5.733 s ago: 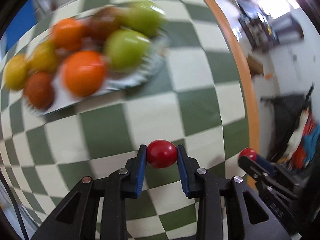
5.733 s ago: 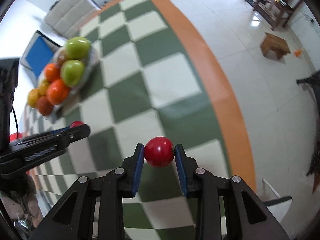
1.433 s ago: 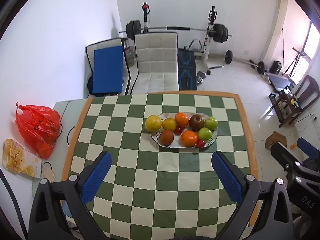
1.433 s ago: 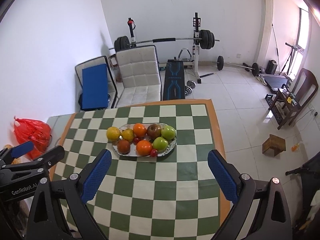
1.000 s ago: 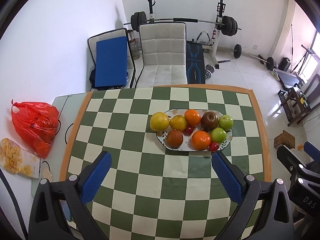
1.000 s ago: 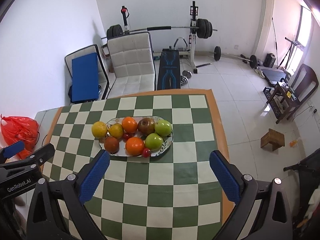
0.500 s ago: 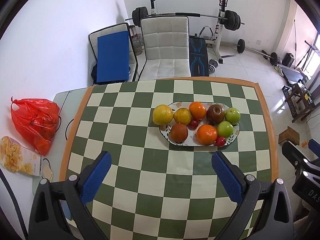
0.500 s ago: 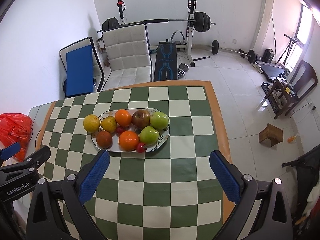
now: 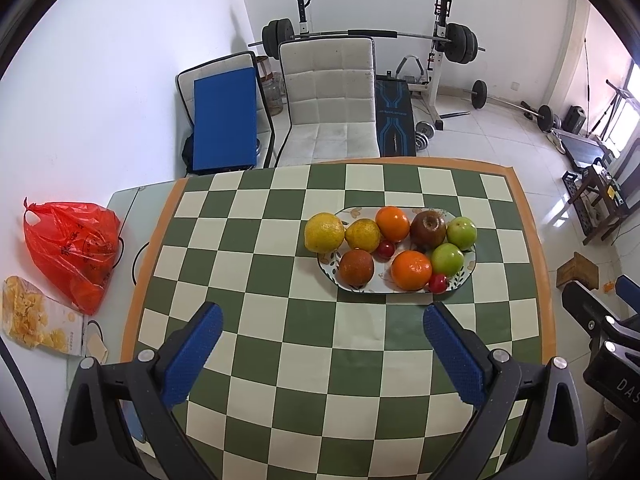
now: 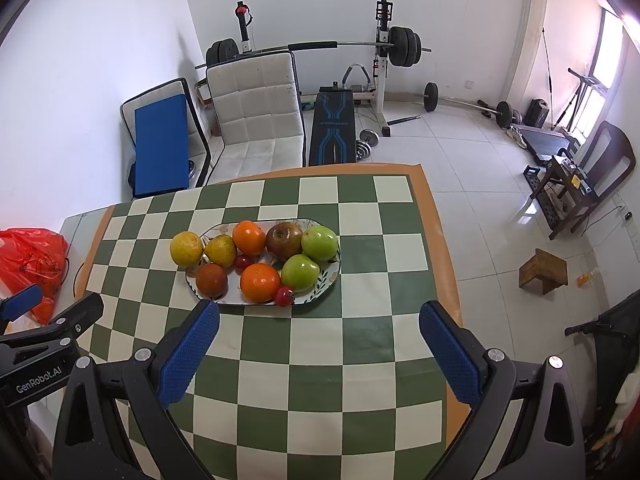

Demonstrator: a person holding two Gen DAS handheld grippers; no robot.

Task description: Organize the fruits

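All fruit sits on the oval plate at centre-right of the left wrist frame, on the checkered counter. Grouped by kind, likely the point of the task: lemon and yellow pear at the plate's left end, two oranges mid, two green apples at right, brown fruits between, small red fruits tucked in gaps and at the near rim. Nothing loose on the counter, so the job looks done. Left gripper and right gripper both hang high, well apart from the plate; jaws spread wide, holding and touching nothing. Red bag off the counter at left.
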